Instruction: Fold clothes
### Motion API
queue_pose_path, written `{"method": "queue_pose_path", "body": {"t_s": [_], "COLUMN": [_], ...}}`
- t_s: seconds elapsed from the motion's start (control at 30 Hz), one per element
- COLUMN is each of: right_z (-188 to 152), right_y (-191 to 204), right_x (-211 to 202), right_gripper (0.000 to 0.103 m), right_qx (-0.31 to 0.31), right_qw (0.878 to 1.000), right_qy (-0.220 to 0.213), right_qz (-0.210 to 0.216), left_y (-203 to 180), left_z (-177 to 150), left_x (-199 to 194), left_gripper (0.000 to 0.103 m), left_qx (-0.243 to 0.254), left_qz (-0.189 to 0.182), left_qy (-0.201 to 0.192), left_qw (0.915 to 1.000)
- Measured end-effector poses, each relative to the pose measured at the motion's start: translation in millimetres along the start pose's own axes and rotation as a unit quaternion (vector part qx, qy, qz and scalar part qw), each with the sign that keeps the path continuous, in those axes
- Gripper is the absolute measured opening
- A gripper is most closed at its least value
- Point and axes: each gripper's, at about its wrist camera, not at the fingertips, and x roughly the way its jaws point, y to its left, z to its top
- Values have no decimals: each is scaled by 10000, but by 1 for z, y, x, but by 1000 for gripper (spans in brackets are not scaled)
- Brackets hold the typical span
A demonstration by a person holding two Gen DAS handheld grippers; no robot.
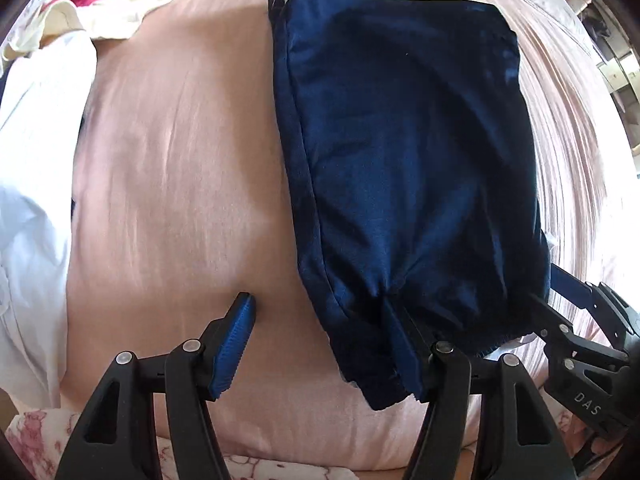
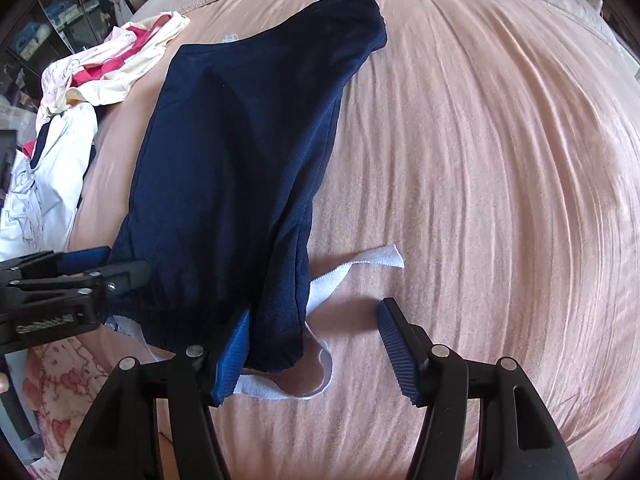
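Left hand-held gripper (image 1: 320, 332): jaws apart, pointing down at the bed; its left pad rests on bare sheet, while its right finger is hidden under the near hem of the navy garment, so no grip shows.
Right hand-held gripper (image 2: 314, 338): jaws apart over the garment's near right corner; the left pad touches the fabric's edge, the right pad stands clear on the sheet.
Pink bed sheet (image 2: 480, 160): covers the bed, creased, carrying everything.
Navy garment (image 1: 400, 140): folded into a long strip, lying flat on the sheet and running away from both grippers, its near end bunched between them.
White garment (image 1: 36, 160): spread at the far left edge of the bed, well apart from the navy one.
Cream and pink clothes (image 2: 120, 64): crumpled heap at the far left corner.
White strap (image 2: 360, 264): trails out from under the navy garment's near right corner, looping on the sheet between the right gripper's pads.
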Motion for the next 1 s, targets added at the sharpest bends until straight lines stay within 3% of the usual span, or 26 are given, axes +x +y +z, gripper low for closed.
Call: {"method": "queue_pose_path", "body": {"t_s": [0.13,0.23,0.3,0.43,0.73,0.8,0.83,0.9,1.0], "right_z": [-7,-11,-12,-14,4,3,3,3,2], "right_y": [-8,-14,-16,-5,1,10,15,21,18], "right_x": [-13,-14,-11,-12,4,5,6,7,2], "right_gripper": [62,62,62,62,62,54,42,15,14], "right_qx": [343,626,729,557,516,326,243,191,374], "right_qw": [9990,9966,9956,9959,9965,9974,9978,9968,9934], "right_qy": [-94,39,156,114,151,70,70,61,-10], "right_qz": [260,536,563,699,646,642,615,777,1088], "left_y": [5,19,23,17,4,-3,-6,-10,-6], "left_z": [-3,-5,-8,-18,-25,-27,-27,-27,-25], "left_x": [-32,-32,-29,-17,2,4,6,8,4], "left_gripper": [63,63,63,63,63,52,31,27,23], "left_qx": [-176,-561,-685,-568,-605,-460,-401,-325,-463], "left_qz": [-419,-731,-676,-747,-1193,-1285,-1292,-1313,-1475], "left_qy": [-343,-185,-134,159,236,169,172,151,47], "left_qw": [9984,9956,9953,9955,9907,9905,9907,9907,9880]}}
